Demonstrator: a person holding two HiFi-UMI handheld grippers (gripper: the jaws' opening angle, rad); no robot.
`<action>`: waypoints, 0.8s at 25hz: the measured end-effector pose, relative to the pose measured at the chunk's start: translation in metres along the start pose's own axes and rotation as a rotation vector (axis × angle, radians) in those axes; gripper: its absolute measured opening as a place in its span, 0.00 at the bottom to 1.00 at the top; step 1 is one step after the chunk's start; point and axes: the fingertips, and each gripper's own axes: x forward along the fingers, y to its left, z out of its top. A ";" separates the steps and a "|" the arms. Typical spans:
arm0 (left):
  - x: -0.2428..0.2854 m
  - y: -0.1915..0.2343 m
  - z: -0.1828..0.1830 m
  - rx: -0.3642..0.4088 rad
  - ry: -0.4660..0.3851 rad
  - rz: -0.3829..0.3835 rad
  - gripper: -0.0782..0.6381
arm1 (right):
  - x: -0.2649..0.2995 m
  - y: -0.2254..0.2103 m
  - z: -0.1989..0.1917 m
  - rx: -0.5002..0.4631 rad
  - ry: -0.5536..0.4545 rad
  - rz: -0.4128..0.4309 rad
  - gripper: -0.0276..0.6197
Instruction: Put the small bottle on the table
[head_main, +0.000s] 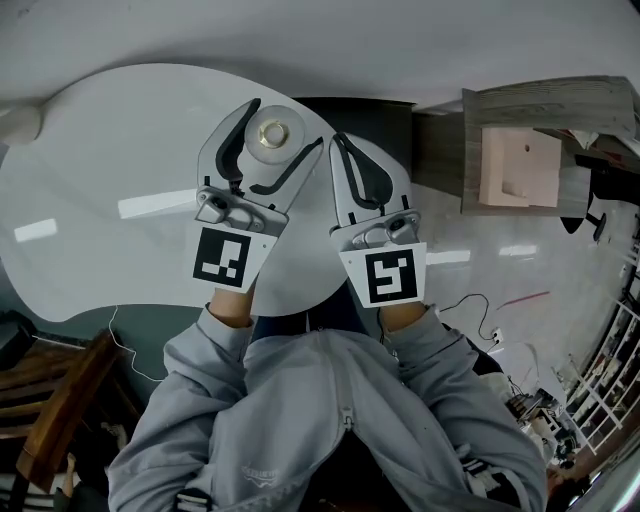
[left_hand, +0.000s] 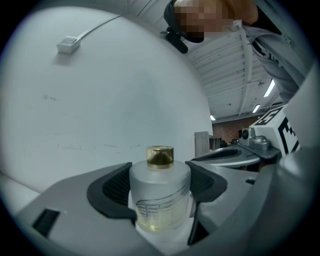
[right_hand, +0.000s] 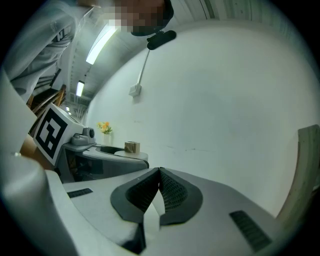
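Nearest the camera: grey zip-front jacket (head_main: 340, 430) of the person, both sleeves reaching forward to the square-marker cubes (head_main: 222, 257) on the two grippers.
Left gripper (head_main: 282, 128): clamped on the small frosted-glass bottle (left_hand: 160, 195), with a dark ribbed pad (left_hand: 112, 187) pressed against each side of its body.
Right gripper (right_hand: 159, 180): pads meet at the tips with nothing between them. It is held just beside the left one.
Bottle's place: upright in the left jaws, over the right part of the round white table (head_main: 110, 180).
Step in hand: most likely the set-down itself, since the bottle is already above the tabletop and has not been let go.
Next move: probably to lower it until the base sits flat, then part the jaws and draw straight back so that a pad does not drag the bottle over.
Head view only: the bottle's position over the table, with little but its gold cap seen from above.
Left gripper view only: the frosted body, the pale yellow liquid low inside, the faint printed lines and the grip on both sides.
Right gripper view only: its own touching pads, and the gold cap off to the left.
Unseen in all: the bottle's base, so I cannot tell whether it touches the table.
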 end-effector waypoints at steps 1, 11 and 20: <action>0.003 0.002 -0.005 0.002 0.005 0.000 0.57 | 0.003 -0.001 -0.005 0.000 0.007 0.000 0.08; 0.031 0.017 -0.052 -0.018 0.058 -0.004 0.57 | 0.027 -0.011 -0.043 0.023 0.067 0.000 0.08; 0.043 0.026 -0.078 -0.001 0.116 -0.018 0.57 | 0.041 -0.013 -0.061 0.038 0.105 -0.001 0.08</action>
